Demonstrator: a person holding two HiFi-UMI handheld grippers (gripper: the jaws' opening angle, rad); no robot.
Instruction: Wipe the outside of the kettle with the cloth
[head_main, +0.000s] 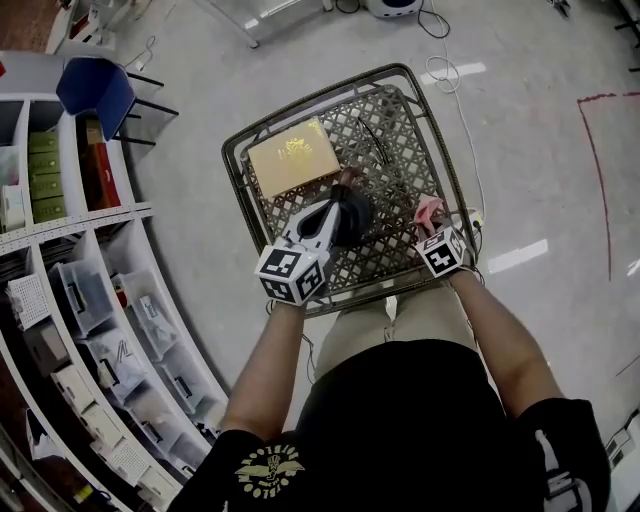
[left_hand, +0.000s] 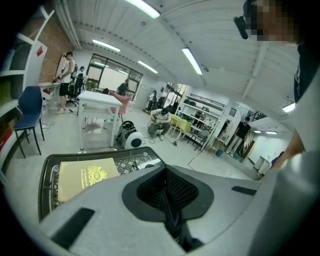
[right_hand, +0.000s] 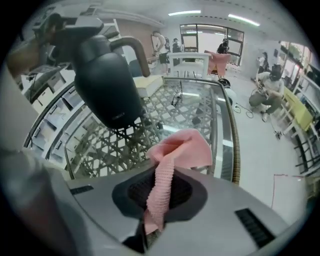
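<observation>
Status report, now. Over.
Right claw shut on pink ribbed cloth. Left claw holds dark kettle above wire-mesh table. Cloth clear of kettle; nothing between.

Left gripper clamped shut, right gripper pinched shut, angled steeply down, forearms outstretched

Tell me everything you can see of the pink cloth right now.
The cloth is pale pink with a fine ribbed weave, and looks like soft fabric. The right tongs are shut on it: a narrow gathered strip runs between the jaws, and the rest fans out in folds past the tips. It sits over the right edge of the lattice table; whether it rests on it is unclear. It is apart from the kettle.
</observation>
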